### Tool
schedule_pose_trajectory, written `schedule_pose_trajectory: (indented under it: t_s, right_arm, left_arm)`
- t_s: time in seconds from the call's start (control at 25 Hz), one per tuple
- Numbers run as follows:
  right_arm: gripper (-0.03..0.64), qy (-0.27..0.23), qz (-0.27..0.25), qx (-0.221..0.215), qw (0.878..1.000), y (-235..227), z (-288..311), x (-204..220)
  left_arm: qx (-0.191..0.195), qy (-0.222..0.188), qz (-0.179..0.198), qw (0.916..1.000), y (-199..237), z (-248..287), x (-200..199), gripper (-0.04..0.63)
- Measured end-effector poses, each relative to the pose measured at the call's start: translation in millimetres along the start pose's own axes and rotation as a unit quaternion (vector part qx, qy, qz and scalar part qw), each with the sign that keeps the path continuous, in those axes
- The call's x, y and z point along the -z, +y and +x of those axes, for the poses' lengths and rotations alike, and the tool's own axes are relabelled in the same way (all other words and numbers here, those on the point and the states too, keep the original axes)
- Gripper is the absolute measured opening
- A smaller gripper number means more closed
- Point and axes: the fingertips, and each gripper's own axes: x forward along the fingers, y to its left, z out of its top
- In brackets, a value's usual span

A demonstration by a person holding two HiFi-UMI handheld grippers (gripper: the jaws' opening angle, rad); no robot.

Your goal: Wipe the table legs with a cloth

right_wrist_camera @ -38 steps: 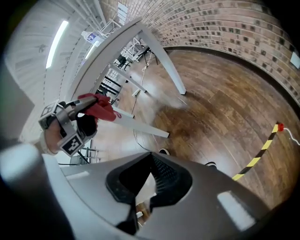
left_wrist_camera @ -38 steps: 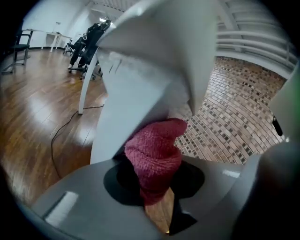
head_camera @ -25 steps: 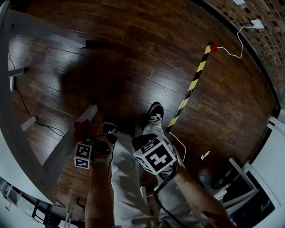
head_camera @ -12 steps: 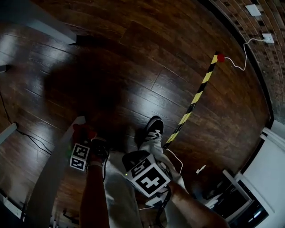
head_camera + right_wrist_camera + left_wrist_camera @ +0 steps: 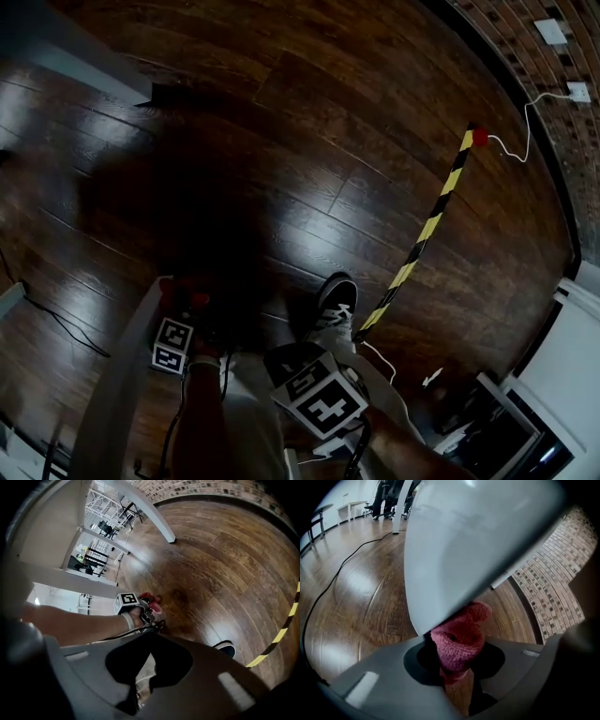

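A red knitted cloth [image 5: 459, 637] bunches between the jaws of my left gripper [image 5: 457, 677], which is shut on it. The cloth presses against the underside of a pale grey slanted table leg [image 5: 464, 541]. In the head view the left gripper [image 5: 185, 314], with its marker cube, holds the cloth [image 5: 192, 298] near the lower end of that leg [image 5: 117, 384]. My right gripper [image 5: 295, 361] hangs over the person's lap, apart from the leg. Its jaws are shut with nothing in them [image 5: 145, 682], and from there I see the cloth [image 5: 151, 601].
Dark wooden floor [image 5: 309, 159] lies all round. A yellow-and-black striped strip [image 5: 427, 230] runs diagonally at the right, with a white cable [image 5: 511, 150] at its far end. The person's shoe [image 5: 336, 302] rests beside the leg. Another leg [image 5: 84, 66] stands far left, a brick wall [image 5: 548, 70] far right.
My left gripper has slid down along the slanted leg with the cloth. The right gripper has sunk too. The head view has shifted, and the table top at the left has gone from view.
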Motion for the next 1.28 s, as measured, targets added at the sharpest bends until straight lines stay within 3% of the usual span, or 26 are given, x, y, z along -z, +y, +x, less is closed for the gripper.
schedule_pose_trajectory:
  t_s: [0.2, 0.44, 0.84, 1.08, 1.28]
  right_arm:
    - [0.003, -0.002, 0.008, 0.001, 1.0, -3, -3, 10]
    - [0.003, -0.021, -0.002, -0.001, 1.0, 34, -54, 2]
    - [0.003, -0.063, -0.082, 0.004, 0.995, 125, -195, -32]
    - [0.003, -0.038, -0.131, 0.022, 0.99, 152, -275, 3]
    - [0.003, -0.02, -0.103, 0.042, 0.994, 150, -355, 31]
  left_arm:
    - [0.0, -0.006, 0.006, 1.0, -7, -5, -3, 0.109]
    - [0.003, -0.014, 0.007, 0.9999, -42, -70, -27, 0.109]
    - [0.012, -0.089, -0.024, 0.9957, -144, -247, -100, 0.11]
    - [0.011, -0.121, -0.033, 0.9921, -201, -367, -134, 0.109]
    - [0.003, -0.15, -0.038, 0.988, -238, -450, -162, 0.109]
